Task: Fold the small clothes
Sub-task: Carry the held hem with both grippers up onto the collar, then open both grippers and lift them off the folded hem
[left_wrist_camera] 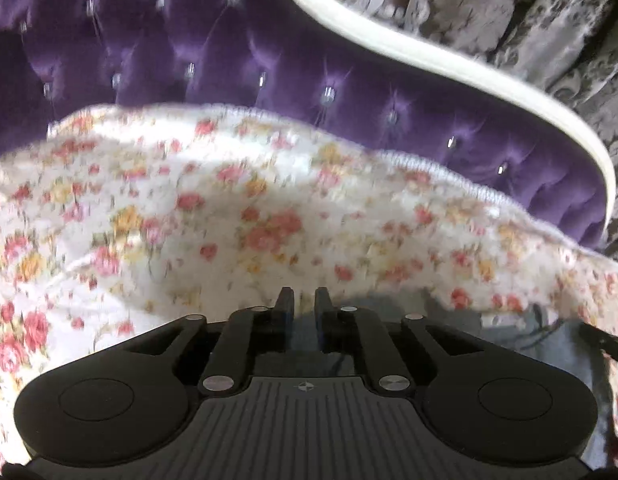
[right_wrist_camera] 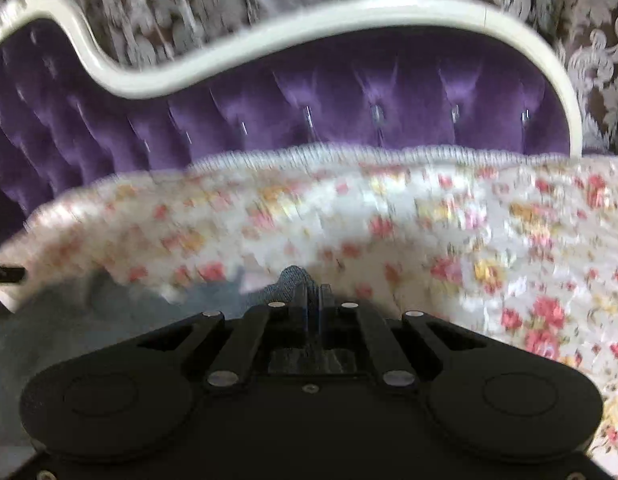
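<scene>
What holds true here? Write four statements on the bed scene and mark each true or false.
1. The headboard is purple and button-tufted. True.
2. The bedspread is plain blue. False: it is white with pink and yellow flowers.
3. The right claw is shut on a fold of the blue-grey garment. True.
4. The headboard's curved frame is black. False: it is white.
</scene>
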